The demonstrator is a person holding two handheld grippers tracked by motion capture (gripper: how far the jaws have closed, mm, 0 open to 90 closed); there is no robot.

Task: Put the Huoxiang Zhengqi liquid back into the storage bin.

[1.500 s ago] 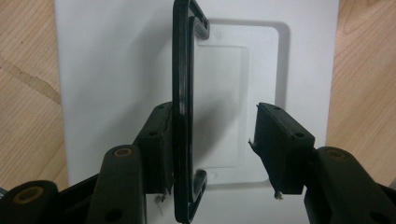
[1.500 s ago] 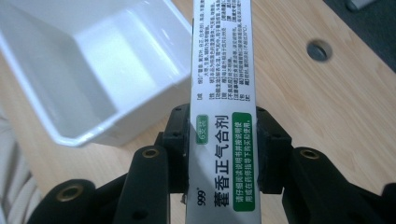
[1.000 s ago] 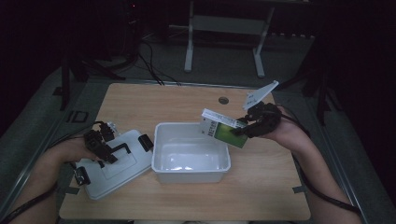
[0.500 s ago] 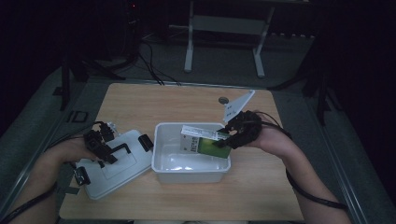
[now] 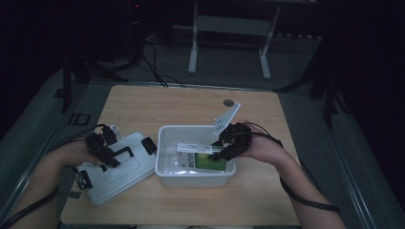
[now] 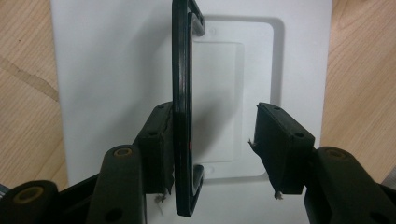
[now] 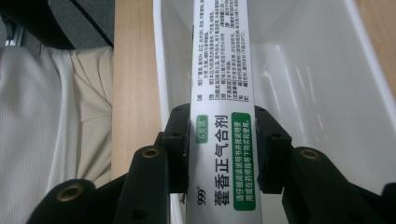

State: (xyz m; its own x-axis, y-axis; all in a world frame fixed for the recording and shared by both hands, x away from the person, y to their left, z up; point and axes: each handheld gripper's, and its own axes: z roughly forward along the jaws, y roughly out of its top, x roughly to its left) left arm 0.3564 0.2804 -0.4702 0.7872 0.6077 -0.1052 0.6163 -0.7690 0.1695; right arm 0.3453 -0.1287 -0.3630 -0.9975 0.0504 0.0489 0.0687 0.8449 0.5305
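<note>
Meanwhile, the right tongs (image 5: 220, 147) clamp a green-and-white medicine box (image 7: 220, 116) by its narrow sides, hanging it inside the white bin (image 5: 165, 162) at mid-worktop (image 5: 143, 107), apparently for packing; at left, the left tongs (image 6: 212, 140) stand partly open astride the lid's (image 5: 122, 174) black handle (image 6: 183, 93), one pad touching, seemingly steadying it

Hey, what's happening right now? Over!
Right gripper shut on medicine box, low inside white bin. Left gripper open around lid handle. Nothing blocking.
</note>
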